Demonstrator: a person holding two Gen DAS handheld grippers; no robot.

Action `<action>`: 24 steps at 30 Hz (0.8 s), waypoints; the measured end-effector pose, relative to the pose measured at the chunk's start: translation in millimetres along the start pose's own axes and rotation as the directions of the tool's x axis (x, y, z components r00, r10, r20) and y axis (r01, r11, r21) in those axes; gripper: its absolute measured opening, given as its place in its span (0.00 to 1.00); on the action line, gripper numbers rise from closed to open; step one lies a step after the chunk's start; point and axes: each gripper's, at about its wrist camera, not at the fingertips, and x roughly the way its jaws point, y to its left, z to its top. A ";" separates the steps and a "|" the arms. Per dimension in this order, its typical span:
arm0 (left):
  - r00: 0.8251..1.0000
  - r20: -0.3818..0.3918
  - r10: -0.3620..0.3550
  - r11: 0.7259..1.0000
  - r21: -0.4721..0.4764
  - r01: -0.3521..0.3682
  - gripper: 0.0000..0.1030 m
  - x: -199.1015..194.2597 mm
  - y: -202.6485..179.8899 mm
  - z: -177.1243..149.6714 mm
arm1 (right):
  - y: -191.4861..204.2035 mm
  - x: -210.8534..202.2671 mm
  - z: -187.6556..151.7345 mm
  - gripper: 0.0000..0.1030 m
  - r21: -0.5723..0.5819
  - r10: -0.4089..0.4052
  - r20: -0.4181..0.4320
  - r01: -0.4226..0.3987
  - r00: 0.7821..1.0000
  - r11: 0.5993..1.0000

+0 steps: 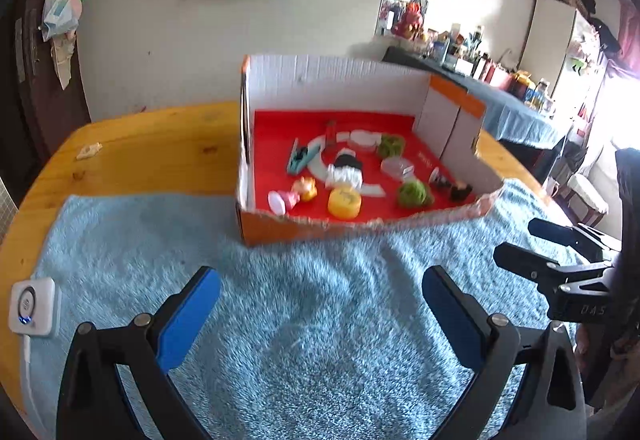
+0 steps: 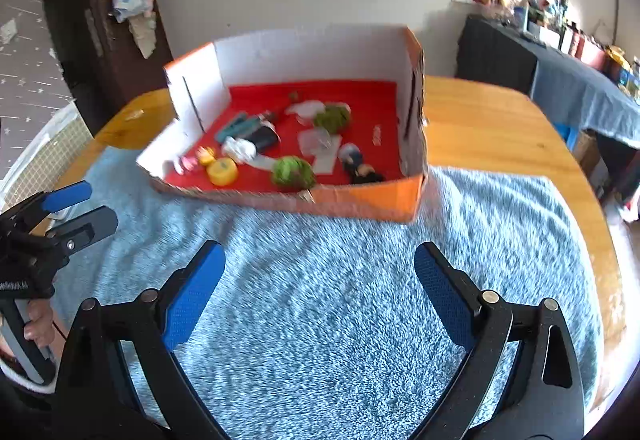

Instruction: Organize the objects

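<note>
From your left wrist, your left gripper (image 1: 320,304) hangs with jaws released over the blue towel (image 1: 312,320), nearer you than the cardboard box (image 1: 280,228); the yellow lid (image 1: 344,202) lies inside the box by its front wall.

From your right wrist, your right gripper (image 2: 320,288) is likewise spread, empty, short of the box (image 2: 360,204).

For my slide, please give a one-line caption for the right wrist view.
Right gripper, jaws open, above a blue towel, facing a box of small toys; left gripper at the side.
</note>
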 end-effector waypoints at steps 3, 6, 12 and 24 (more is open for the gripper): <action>0.999 -0.036 -0.002 1.000 -0.020 0.002 1.00 12.5 2.2 -7.7 | -3.0 11.4 -7.2 0.94 0.009 -0.010 -0.029 0.010 1.000 1.000; 0.998 -0.069 0.011 1.000 -0.021 -0.013 1.00 24.4 2.7 -13.8 | -4.1 20.0 -12.8 0.94 0.012 -0.022 -0.052 0.023 0.998 1.000; 0.993 -0.113 0.039 0.999 -0.023 -0.042 1.00 41.3 3.0 -19.2 | -3.9 35.8 -20.4 0.94 0.011 -0.036 -0.098 0.037 0.995 0.999; 0.982 -0.140 0.125 0.992 0.006 -0.125 1.00 57.1 -0.8 -22.2 | 1.7 47.6 -25.1 1.00 -0.040 -0.118 -0.128 0.114 0.985 0.993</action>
